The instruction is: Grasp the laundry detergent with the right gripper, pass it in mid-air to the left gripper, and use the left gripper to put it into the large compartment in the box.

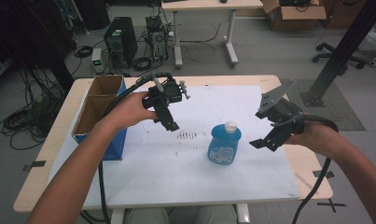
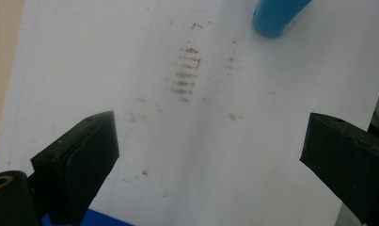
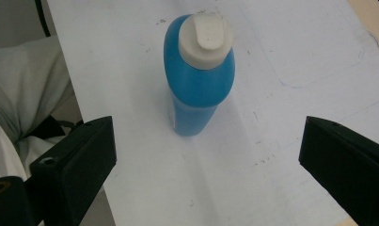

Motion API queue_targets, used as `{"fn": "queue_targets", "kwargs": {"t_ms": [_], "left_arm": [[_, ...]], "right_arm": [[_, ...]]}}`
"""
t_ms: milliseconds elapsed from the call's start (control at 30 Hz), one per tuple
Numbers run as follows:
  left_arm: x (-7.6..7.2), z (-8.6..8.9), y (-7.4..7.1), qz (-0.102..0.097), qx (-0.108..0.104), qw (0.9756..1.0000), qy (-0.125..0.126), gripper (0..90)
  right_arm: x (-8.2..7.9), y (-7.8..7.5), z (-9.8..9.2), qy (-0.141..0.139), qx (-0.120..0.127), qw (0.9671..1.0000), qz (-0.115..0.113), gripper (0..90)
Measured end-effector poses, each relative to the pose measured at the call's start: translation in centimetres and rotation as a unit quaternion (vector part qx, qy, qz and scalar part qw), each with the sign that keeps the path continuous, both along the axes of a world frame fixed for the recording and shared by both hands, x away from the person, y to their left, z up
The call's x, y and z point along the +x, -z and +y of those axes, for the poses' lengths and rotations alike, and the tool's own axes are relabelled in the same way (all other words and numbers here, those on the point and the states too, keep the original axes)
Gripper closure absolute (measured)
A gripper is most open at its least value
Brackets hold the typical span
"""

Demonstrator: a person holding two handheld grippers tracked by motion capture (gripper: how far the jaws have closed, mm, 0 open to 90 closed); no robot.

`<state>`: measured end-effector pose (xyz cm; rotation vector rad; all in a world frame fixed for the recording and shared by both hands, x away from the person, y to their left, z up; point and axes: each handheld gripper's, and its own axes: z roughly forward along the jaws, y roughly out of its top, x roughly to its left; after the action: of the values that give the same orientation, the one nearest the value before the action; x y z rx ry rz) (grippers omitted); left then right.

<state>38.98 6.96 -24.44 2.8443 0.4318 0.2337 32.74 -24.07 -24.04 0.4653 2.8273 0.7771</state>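
Blue bottle [image 1: 224,144] is standing upright on the table [image 1: 176,158], between the left gripper [image 1: 168,122] and the right gripper [image 1: 264,143], whose fingers are both hanging wide open and empty. It is probably feeling light, hard and slippery, so squeezing its flat middle is looking safest.

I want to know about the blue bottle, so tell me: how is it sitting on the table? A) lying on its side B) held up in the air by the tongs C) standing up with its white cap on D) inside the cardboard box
C: the blue bottle stands upright on the white sheet, its white cap on top, with both tongs open and apart from it.
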Motion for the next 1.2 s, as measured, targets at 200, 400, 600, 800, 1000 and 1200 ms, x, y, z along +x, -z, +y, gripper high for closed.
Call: {"fn": "queue_targets", "kwargs": {"t_ms": [200,400,600,800,1000,1200], "left_arm": [[0.1,0.0,0.2,0.002,0.003,1.0000,0.000,4.9],[0.2,0.1,0.3,0.002,0.004,1.0000,-0.001,4.9],[0.2,0.2,0.5,0.004,0.005,1.0000,-0.004,4.9],[0.3,0.1,0.5,0.003,0.006,1.0000,-0.004,4.9],[0.2,0.1,0.6,0.004,0.007,1.0000,-0.005,4.9],[0.3,0.0,0.6,0.004,0.009,0.9999,-0.005,5.0]], "right_arm": [[0.1,1.5,-0.6,0.006,0.019,0.9998,0.004,4.0],[0.4,2.7,-0.8,0.006,0.030,0.9995,0.007,3.7],[0.5,3.7,-0.7,0.002,0.043,0.9991,0.004,3.7],[0.7,4.5,-0.8,0.002,0.062,0.9981,0.000,3.4],[0.6,5.4,-1.1,0.001,0.079,0.9968,-0.002,3.4],[0.6,6.2,-1.5,0.003,0.096,0.9953,-0.004,3.3]]}}
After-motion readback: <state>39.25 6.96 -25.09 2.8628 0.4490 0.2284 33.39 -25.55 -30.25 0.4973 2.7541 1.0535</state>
